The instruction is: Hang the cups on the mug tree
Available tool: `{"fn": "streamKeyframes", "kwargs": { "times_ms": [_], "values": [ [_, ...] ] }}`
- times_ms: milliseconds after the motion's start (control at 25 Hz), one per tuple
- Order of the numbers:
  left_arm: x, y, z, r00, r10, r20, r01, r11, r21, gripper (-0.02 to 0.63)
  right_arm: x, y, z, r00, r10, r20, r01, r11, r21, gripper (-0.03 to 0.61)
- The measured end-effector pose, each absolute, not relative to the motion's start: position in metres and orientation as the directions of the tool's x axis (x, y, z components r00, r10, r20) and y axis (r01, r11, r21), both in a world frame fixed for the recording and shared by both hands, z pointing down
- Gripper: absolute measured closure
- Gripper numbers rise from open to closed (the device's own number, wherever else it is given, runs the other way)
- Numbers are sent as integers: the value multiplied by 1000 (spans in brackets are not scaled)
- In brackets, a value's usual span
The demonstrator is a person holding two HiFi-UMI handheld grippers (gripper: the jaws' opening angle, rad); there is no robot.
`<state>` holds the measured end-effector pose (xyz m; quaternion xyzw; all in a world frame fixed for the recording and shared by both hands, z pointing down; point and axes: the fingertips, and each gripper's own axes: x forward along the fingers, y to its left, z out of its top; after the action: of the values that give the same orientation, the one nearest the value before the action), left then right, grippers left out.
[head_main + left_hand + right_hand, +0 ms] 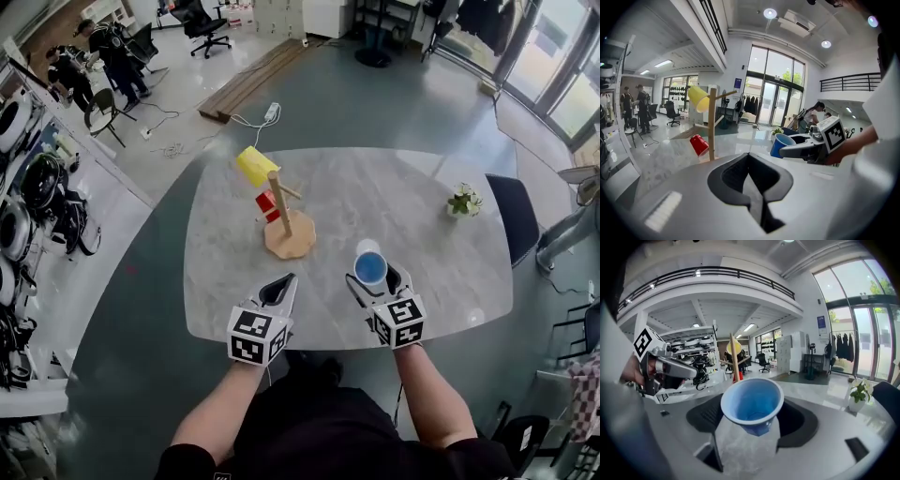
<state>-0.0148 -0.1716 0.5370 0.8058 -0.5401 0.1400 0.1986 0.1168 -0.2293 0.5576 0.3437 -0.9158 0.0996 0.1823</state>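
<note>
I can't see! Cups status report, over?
Right gripper shut on blue cup. Left gripper shut, empty. Yellow cup, red cup on mug tree. Nothing blocking.

A yellow cup (256,165) and a red cup (267,204) hang on the mug tree (287,234); the blue cup (370,268) sits upright, clamped in the right gripper (376,279).

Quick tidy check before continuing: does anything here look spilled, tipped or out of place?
Nothing stands out. The mug tree stands upright with the yellow cup and red cup hung on it, the blue cup is gripped in the right gripper, and the plant sits upright.
</note>
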Motion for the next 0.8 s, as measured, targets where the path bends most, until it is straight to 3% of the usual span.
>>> {"fn": "streamKeyframes", "kwargs": {
  "times_ms": [400,800],
  "values": [
    [-64,-206,503,390,-845,366,-921,-356,161,601,64,-247,516,-703,-601,380,-654,757,-14,222],
    [-67,-216,496,322,-865,384,-946,-281,161,601,33,-269,493,-796,-492,353,-529,849,-11,222]
  ]
}}
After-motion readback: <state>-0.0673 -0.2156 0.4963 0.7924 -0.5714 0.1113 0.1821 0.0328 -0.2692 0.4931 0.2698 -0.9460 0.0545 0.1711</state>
